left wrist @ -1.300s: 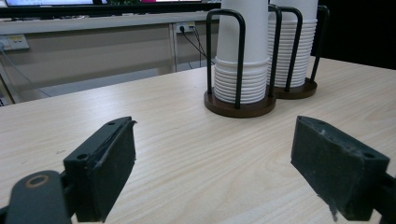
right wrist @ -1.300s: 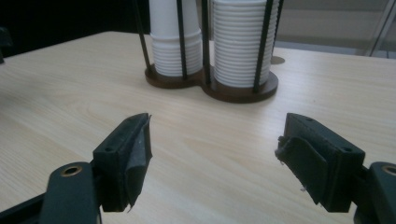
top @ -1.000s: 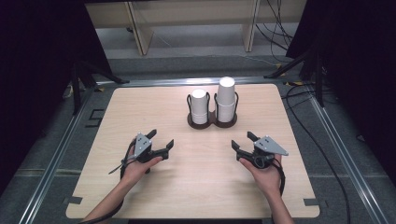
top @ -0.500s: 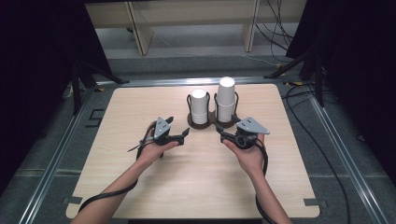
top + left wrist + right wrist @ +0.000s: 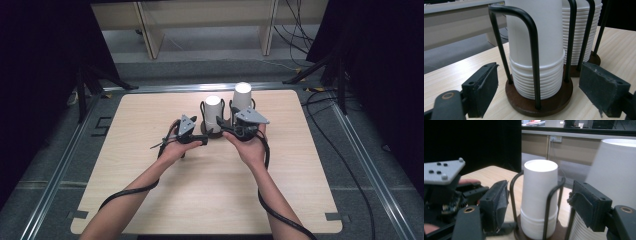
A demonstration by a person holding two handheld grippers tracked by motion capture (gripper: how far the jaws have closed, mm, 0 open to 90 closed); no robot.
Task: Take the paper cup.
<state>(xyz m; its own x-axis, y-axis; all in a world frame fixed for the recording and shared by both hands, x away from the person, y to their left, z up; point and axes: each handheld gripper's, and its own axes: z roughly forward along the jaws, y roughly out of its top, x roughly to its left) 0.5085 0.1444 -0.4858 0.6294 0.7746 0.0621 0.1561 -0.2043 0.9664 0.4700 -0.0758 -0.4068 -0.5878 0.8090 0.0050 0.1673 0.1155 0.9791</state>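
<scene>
left claw: half-wide, empty, straddling rack base | right claw: closing, empty, nearer | shorter paper-cup stack: upright, between claws, just ahead | worktop

Matt, probably paper cups; wooden table

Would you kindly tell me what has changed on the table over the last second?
Both hands carried their grippers from the near table up to the cup holder. The left hand-held gripper now flanks its base, untouched; the right hand-held gripper has just been closing, gripping nothing yet. The shorter cup stack and taller cup stack stayed put.
</scene>
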